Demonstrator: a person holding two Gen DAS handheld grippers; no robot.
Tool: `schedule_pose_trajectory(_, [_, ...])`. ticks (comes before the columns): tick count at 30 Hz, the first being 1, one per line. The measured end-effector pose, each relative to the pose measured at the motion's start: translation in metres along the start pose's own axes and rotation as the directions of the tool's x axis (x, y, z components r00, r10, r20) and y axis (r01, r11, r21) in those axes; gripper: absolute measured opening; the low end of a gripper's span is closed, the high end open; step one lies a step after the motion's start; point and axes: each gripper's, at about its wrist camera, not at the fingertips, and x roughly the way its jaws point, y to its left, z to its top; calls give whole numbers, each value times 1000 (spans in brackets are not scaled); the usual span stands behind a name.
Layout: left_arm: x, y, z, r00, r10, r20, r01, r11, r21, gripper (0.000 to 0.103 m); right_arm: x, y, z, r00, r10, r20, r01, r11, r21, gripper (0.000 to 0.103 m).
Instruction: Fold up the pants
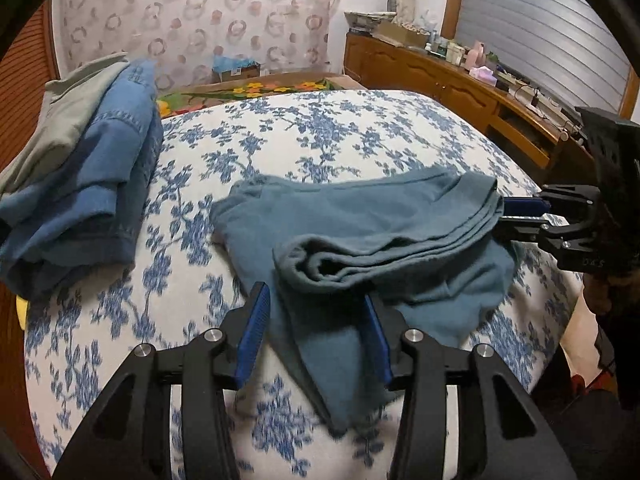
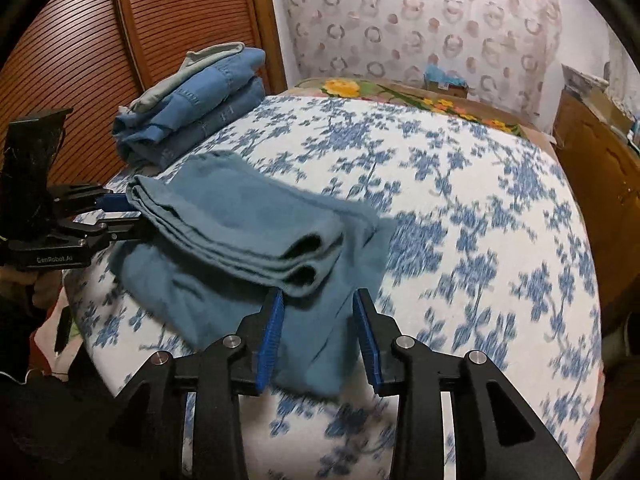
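Observation:
Teal pants (image 1: 360, 224) lie folded on the blue-flowered bedspread (image 1: 320, 132), the leg ends laid over the wider part; they also show in the right wrist view (image 2: 240, 232). My left gripper (image 1: 316, 300) is open, its fingers either side of the rolled near edge. My right gripper (image 2: 318, 300) is open at the opposite end, its fingers just below the two leg openings. Each gripper shows in the other's view, the right gripper (image 1: 520, 216) and the left gripper (image 2: 120, 212), at the fabric's edge.
A stack of folded jeans and a grey garment (image 1: 92, 152) sits at the bed's far left corner (image 2: 192, 104). A wooden dresser with clutter (image 1: 460, 76) runs along the right. A slatted wooden door (image 2: 120, 32) stands behind the stack.

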Motion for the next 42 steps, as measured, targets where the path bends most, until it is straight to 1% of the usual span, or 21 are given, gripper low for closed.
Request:
schedule_pose_trajectory(7, [16, 6, 20, 1000, -13, -3, 13, 1000, 1, 47, 22, -6, 23, 1000, 5, 4, -5, 999, -53, 38])
schedule_pose_trajectory(11, [22, 12, 27, 1000, -20, -1, 20, 1000, -2, 47, 36, -12, 33, 999, 53, 3, -53, 998, -25, 38])
schedule_pose_trajectory(16, [30, 18, 35, 999, -32, 1, 32, 999, -6, 47, 52, -22, 41, 996, 86, 1, -86, 996, -9, 38])
schedule_pose_trajectory(19, [33, 23, 38, 999, -45, 4, 45, 999, -18, 47, 58, -28, 44, 992, 126, 4, -126, 992, 17, 38])
schedule_pose_trajectory(24, [39, 27, 37, 998, -58, 2, 58, 998, -29, 47, 67, -31, 47, 991, 133, 1, -133, 991, 28, 38])
schedule_pose_trajectory(25, [38, 26, 37, 998, -59, 8, 59, 998, -25, 44, 68, -30, 47, 992, 130, 2, -130, 991, 24, 38])
schedule_pose_trajectory(26, [37, 25, 37, 998, -60, 16, 60, 998, -23, 33, 69, -30, 47, 992, 128, 3, -128, 992, 21, 38])
schedule_pose_trajectory(29, [25, 20, 36, 995, -74, 68, 73, 997, 9, 20, 67, -28, 46, 992, 126, 8, -126, 992, 14, 37])
schedule_pose_trajectory(31, [21, 21, 38, 993, -89, 72, 89, 996, -2, 15, 65, -27, 45, 991, 134, 6, -134, 991, 4, 23])
schedule_pose_trajectory(34, [13, 22, 40, 991, -92, 97, 93, 996, -5, 12, 58, -28, 45, 990, 136, 21, -136, 991, 3, 19])
schedule_pose_trajectory(35, [7, 23, 42, 988, -96, 121, 98, 995, -11, 12, 55, -29, 45, 990, 134, 30, -134, 991, 4, 18])
schedule_pose_trajectory(37, [-1, 23, 46, 982, -95, 161, 100, 995, -23, 12, 44, -30, 46, 989, 128, 76, -129, 992, 11, 15])
schedule_pose_trajectory(39, [-7, 22, 51, 978, -63, 201, 69, 997, -27, 12, 35, -32, 47, 986, 114, 121, -118, 993, 26, 14])
schedule_pose_trajectory(40, [-7, 22, 53, 978, -53, 203, 59, 998, -24, 12, 31, -31, 47, 984, 112, 136, -117, 993, 29, 14])
schedule_pose_trajectory(42, [3, 20, 57, 985, -31, 170, 35, 999, -21, 12, 32, -29, 47, 987, 93, 132, -98, 995, 31, 14])
